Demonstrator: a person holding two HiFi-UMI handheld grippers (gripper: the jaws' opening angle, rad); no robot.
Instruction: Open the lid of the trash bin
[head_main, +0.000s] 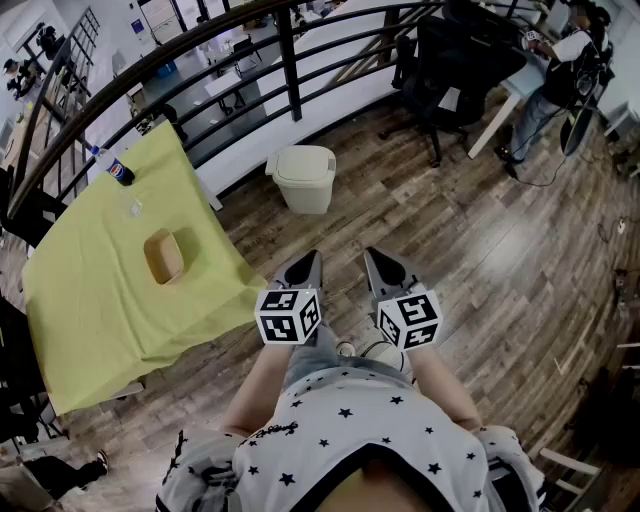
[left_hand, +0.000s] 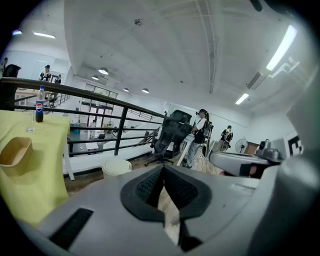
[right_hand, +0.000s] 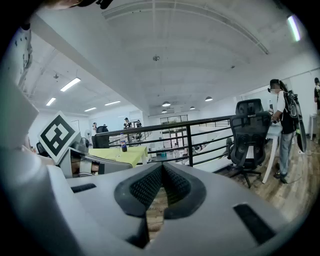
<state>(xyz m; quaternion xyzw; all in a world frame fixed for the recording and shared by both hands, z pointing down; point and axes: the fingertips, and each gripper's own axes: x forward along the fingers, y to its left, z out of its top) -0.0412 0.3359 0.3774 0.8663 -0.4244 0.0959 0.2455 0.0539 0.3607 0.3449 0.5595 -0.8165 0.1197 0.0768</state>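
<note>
A cream trash bin (head_main: 304, 177) with its lid down stands on the wood floor by the railing, well ahead of me. It shows small in the left gripper view (left_hand: 117, 167). My left gripper (head_main: 307, 266) and right gripper (head_main: 378, 264) are held side by side close to my body, far short of the bin. Both are shut with nothing between their jaws; the tips meet in the left gripper view (left_hand: 163, 167) and the right gripper view (right_hand: 163, 165).
A table with a yellow-green cloth (head_main: 110, 290) stands at the left, bearing a wooden bowl (head_main: 164, 256) and a cola bottle (head_main: 117, 170). A black railing (head_main: 290, 60) runs behind the bin. A black office chair (head_main: 445, 70) and a person at a desk (head_main: 555, 75) are at the upper right.
</note>
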